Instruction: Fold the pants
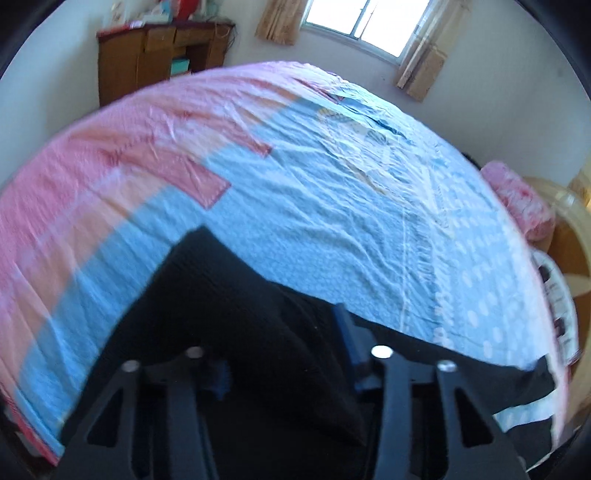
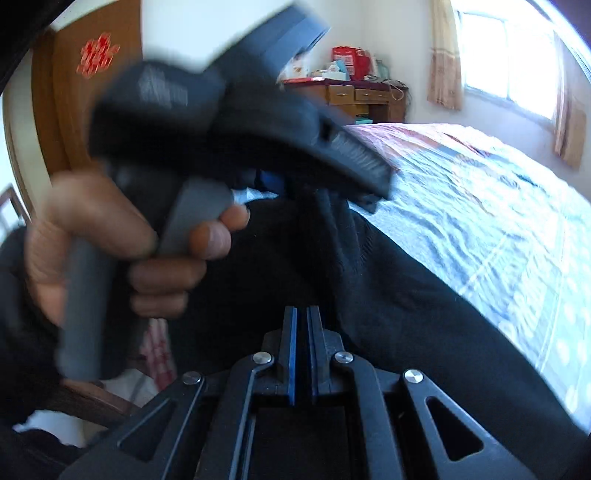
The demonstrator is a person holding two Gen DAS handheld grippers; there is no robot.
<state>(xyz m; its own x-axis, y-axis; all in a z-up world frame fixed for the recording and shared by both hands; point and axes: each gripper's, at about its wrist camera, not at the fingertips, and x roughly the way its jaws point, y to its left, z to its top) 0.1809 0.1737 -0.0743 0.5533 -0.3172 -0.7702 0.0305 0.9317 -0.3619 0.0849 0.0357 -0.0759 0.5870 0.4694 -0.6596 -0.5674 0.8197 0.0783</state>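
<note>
The pants [image 1: 236, 325] are black and lie on the bed [image 1: 332, 229], bunched at its near edge. In the left wrist view a squared corner of the cloth points up toward the middle of the bed, and a dark strip of it runs along the near edge to the right, where it drapes over the side. The cloth rises in a fold between the fingers of the left gripper [image 1: 284, 354].

Blue pads show on either side of that fold, one faint at the left and one clearer at the right [image 1: 349, 343], with a thick wad of cloth between them, so this gripper is clamped on the pants, its fingers held apart only by the cloth.

In the right wrist view the pants [image 2: 388, 302] fill the middle and lower right, hanging in a long dark sweep along the bed edge. The right gripper [image 2: 302, 332] has its blue-lined fingers [image 2: 291, 347] pressed nearly together, a thin dark gap left between them; whether cloth sits in that gap I cannot tell, as all behind it is black.

Above it, blurred, the left gripper [image 2: 277, 184] shows from the side with a hand [image 2: 122, 243] wrapped round its grey handle, cloth hanging from its tip.

The bedspread [image 1: 155, 140] is blue at the near part and pink at the far left. Beyond stand a wooden desk [image 1: 159, 59], a window [image 1: 369, 22] and curtains [image 1: 277, 18].
</note>
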